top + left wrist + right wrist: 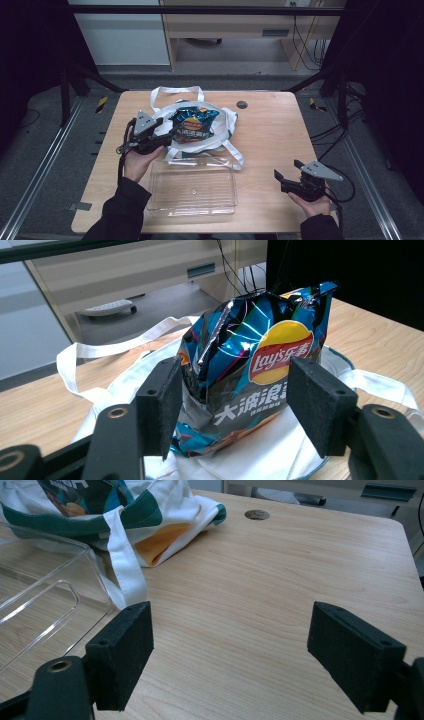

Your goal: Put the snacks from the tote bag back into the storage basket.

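A blue Lay's chip bag [194, 124] lies on a white tote bag [227, 122] with green trim at the table's middle back. My left gripper [167, 135] is open at the bag's left side. In the left gripper view the chip bag [260, 355] stands between the two spread jaws of my left gripper [235, 385], with the white tote bag [120, 385] under it. An empty clear plastic box [200, 190] sits near the front edge. My right gripper [287, 170] rests open at the front right, and in its own view the right gripper [230, 630] has bare wood between its jaws.
A small dark round cap [242, 104] is set in the tabletop behind the tote. The clear box [40, 605] and the tote's straps [125, 565] lie to the left of the right gripper. Dark frame posts and cables stand around the table.
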Demonstrator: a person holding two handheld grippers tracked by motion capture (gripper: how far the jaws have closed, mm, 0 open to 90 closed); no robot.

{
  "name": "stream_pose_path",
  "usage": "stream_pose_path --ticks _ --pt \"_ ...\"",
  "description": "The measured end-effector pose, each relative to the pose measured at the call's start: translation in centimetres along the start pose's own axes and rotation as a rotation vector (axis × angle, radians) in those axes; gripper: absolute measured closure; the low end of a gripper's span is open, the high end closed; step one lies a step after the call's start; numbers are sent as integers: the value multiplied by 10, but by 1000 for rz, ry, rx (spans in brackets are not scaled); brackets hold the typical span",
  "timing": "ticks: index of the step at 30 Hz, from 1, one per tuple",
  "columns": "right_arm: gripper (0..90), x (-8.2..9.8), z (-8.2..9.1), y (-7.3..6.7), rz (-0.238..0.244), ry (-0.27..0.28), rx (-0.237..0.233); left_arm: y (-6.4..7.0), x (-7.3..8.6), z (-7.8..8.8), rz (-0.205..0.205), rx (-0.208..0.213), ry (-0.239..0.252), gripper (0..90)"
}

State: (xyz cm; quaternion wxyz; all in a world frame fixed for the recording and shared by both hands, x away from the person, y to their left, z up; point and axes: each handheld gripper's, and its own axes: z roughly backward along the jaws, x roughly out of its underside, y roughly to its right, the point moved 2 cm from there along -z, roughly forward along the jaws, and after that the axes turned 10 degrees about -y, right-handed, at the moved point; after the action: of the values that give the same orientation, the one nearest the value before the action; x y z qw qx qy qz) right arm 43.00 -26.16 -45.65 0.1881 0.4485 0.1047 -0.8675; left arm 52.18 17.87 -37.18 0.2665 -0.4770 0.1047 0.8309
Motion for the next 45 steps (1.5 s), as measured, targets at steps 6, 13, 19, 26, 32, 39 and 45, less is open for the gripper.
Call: stream_pose_path --ticks 6,13,19,26,32,39,45 --pt "188 0 0 0 0 -1 -2 2 -2 -7 -23 -12 -17 410" --pt "190 0 -1 0 1 -5 -3 -3 -5 -14 -13 -28 -25 428" --pt "191 1 0 0 2 -3 -1 -5 -7 -20 -3 -23 -28 468" --pt "192 1 -1 0 4 -10 -5 -8 -9 -23 5 -23 -24 509" --pt "193 1 -1 0 4 -10 -5 -9 -9 -28 3 -27 -33 531" --pt "193 1 -1 0 5 -12 -7 -12 -10 -35 6 -29 -40 569" --pt "193 1 -1 1 4 -13 -6 -13 -12 -39 15 -19 -35 611"
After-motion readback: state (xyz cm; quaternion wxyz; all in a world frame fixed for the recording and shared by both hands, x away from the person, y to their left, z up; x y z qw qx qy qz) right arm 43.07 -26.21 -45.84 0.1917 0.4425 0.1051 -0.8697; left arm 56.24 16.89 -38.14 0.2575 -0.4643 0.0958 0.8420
